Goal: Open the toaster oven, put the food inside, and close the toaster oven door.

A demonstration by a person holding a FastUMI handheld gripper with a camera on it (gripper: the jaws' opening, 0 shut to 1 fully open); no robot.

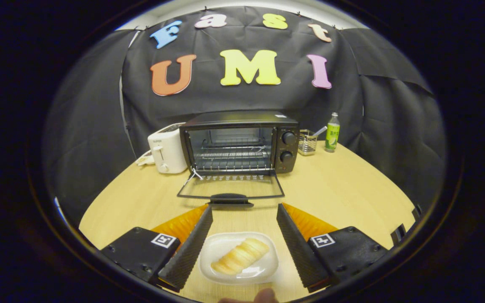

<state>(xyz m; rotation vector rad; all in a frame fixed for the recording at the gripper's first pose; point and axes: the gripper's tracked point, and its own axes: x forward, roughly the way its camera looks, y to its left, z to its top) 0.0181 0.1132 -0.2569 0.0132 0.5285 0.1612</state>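
Black toaster oven (239, 143) sitting on wooden desk (343, 189), door (230, 187) lying folded down, wire rack showing inside. Pale golden pastry (239, 256) resting on white tray (221, 248) between spread fingers of tool (244, 214), released. Bottle (332, 132) label unreadable.

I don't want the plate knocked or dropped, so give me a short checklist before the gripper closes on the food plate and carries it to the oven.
1. Black toaster oven door folded fully down: ok.
2. Wire rack inside bare: ok.
3. Gripper open, fingers apart: ok.
4. White plastic plate with pale pastry between the fingers: ok.
5. Fingers touching the plate rim: cannot tell.
6. Bare wooden table between plate and door handle: ok.
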